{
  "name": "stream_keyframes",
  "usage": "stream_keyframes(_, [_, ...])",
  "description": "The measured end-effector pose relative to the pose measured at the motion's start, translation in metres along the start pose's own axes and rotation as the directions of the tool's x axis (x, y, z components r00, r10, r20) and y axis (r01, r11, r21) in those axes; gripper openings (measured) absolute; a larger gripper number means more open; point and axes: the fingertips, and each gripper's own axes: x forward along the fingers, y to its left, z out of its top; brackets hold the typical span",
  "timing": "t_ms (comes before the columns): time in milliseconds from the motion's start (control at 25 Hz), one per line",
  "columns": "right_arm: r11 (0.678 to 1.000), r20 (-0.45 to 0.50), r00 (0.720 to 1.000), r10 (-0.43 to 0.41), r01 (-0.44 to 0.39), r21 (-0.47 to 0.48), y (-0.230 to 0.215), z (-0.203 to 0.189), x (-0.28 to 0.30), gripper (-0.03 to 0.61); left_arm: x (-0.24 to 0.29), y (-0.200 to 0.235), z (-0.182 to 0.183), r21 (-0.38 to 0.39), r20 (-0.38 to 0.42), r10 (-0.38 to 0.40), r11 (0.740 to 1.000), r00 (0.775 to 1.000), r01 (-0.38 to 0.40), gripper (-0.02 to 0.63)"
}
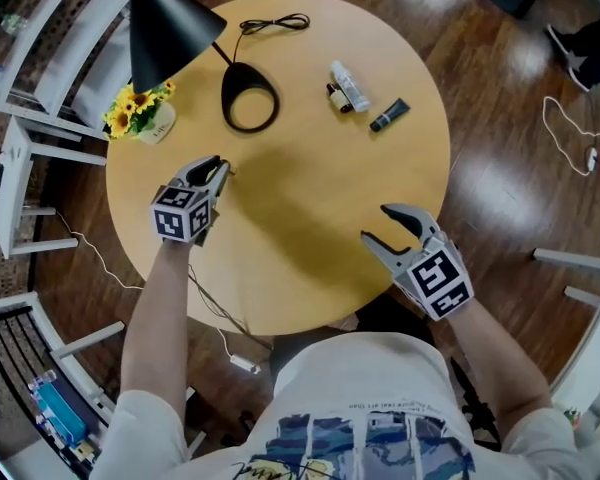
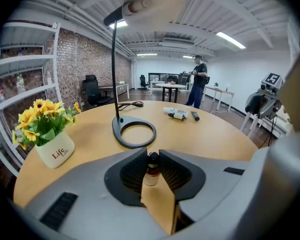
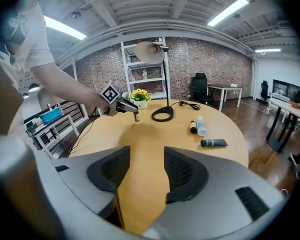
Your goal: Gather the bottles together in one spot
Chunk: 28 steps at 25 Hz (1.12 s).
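The left tongs [image 1: 218,166] are clamped nearly closed on a small dark-capped bottle [image 2: 151,170], holding it over the worktop [image 1: 300,228]. The right tongs [image 1: 376,222] stand wide apart with nothing between them. Well ahead of them lie a white bottle [image 1: 349,86], a small dark bottle [image 1: 336,99] touching it, and a dark tube [image 1: 389,115] just beside

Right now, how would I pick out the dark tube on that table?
On the round wooden table, look right of the lamp's black ring base, where three containers sit. The dark tube is the outermost, nearest the table's edge: flat and dark, unlike the white bottle.
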Motion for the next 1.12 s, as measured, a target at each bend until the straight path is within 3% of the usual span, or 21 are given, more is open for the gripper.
stream_keyframes(200, [1.0, 0.0, 1.0, -0.014, 0.014, 0.012, 0.005, 0.002, 0.006, 0.238, 0.007, 0.009, -0.015, -0.006, 0.001, 0.043, 0.999, 0.999, -0.043, 0.071])
stream_keyframes(920, [1.0, -0.024, 1.0, -0.006, 0.006, -0.003, 0.015, -0.001, 0.011, 0.238, 0.003, 0.017, -0.023, -0.049, 0.046, 0.056, 0.997, 0.997, -0.054, 0.078])
stream_keyframes(1000, [1.0, -0.024, 1.0, -0.002, 0.002, -0.006, 0.016, -0.001, 0.01, 0.238, 0.001, 0.015, -0.023, -0.048, 0.042, 0.058, 0.997, 0.997, -0.056, 0.128])
stream_keyframes(1120, [1.0, -0.015, 1.0, 0.001, -0.001, -0.009, 0.016, 0.002, 0.009, 0.238, -0.011, 0.019, -0.017, -0.053, 0.059, 0.097, 0.994, 0.994, -0.094, 0.14])
